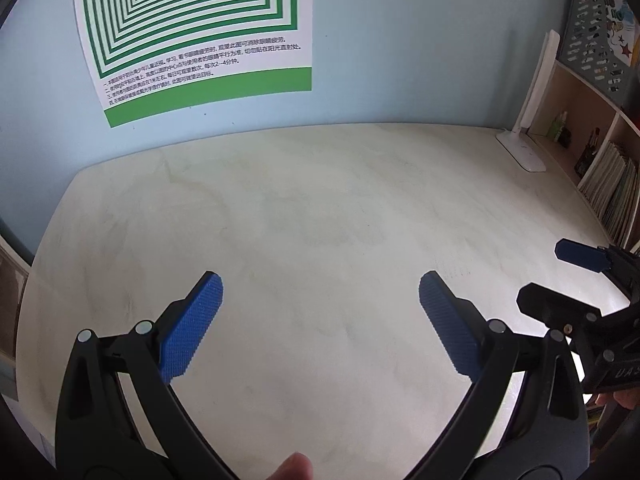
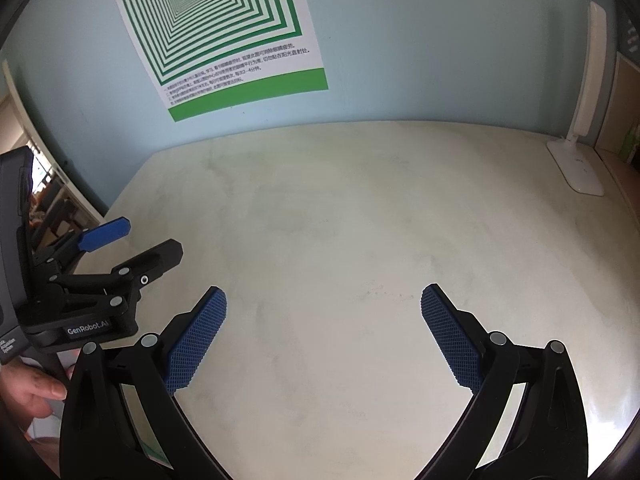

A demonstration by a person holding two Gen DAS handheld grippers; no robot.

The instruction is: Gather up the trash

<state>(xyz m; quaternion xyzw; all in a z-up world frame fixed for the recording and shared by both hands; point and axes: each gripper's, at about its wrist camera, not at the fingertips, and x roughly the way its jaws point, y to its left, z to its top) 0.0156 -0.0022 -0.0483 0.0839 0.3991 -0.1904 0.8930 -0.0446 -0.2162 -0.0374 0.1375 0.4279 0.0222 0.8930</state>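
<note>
No trash shows in either view. My left gripper (image 1: 320, 304) is open and empty, its blue-padded fingers spread wide above the pale tabletop (image 1: 320, 208). My right gripper (image 2: 323, 316) is also open and empty above the same tabletop (image 2: 360, 216). The right gripper also shows at the right edge of the left wrist view (image 1: 560, 276), and the left gripper at the left edge of the right wrist view (image 2: 136, 240). Both hover near the table's front edge, side by side.
A white desk lamp (image 1: 528, 148) stands at the table's back right, also in the right wrist view (image 2: 580, 168). A shelf with books (image 1: 608, 188) lines the right side. A green-striped poster (image 1: 192, 32) hangs on the blue wall behind.
</note>
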